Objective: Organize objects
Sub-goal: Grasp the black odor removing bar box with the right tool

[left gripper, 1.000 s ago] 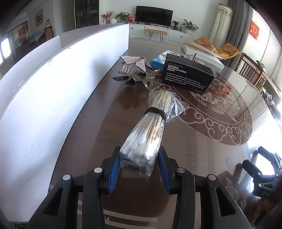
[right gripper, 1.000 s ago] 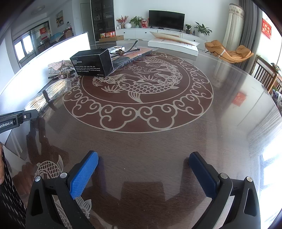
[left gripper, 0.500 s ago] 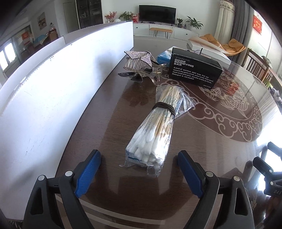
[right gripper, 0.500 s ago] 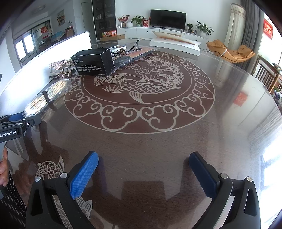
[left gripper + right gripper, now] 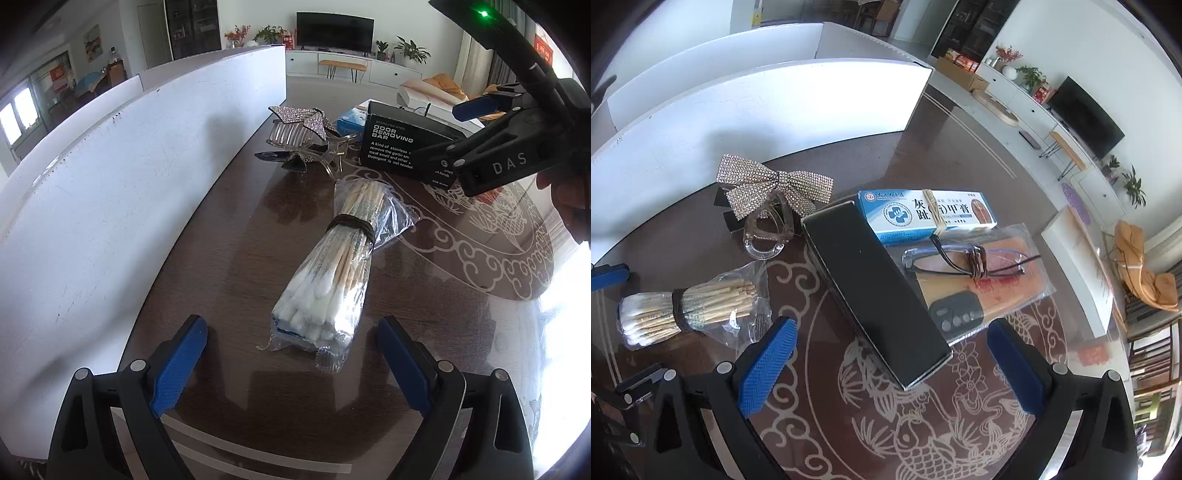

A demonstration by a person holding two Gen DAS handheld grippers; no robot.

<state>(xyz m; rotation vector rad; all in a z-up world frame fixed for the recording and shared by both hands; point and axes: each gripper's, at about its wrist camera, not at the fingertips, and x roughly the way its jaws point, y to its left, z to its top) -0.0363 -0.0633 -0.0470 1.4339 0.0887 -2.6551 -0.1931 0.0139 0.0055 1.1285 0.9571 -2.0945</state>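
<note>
We see the left gripper [image 5: 291, 363] with its blue pads spread wide; its jaws have just been opening, and the bag of cotton swabs [image 5: 334, 273] lies free on the dark table [image 5: 229, 236], its white-tipped end between the pads but touching neither. The bag runs from lower centre of the left wrist view toward the upper right, bound by a dark band. Beyond it at upper centre sit a rhinestone bow hair clip [image 5: 301, 122] and a black box [image 5: 402, 147] printed "ODOR REMOVING BAR".

In the right wrist view the right gripper [image 5: 892, 365] also stands apart, empty, hovering above that black box [image 5: 875, 284]. The swabs [image 5: 687, 306] lie at lower left, the bow clip [image 5: 772, 188] at upper left, a blue ointment carton [image 5: 923, 214] and banded eyeglasses [image 5: 964, 258] right of centre.
</note>
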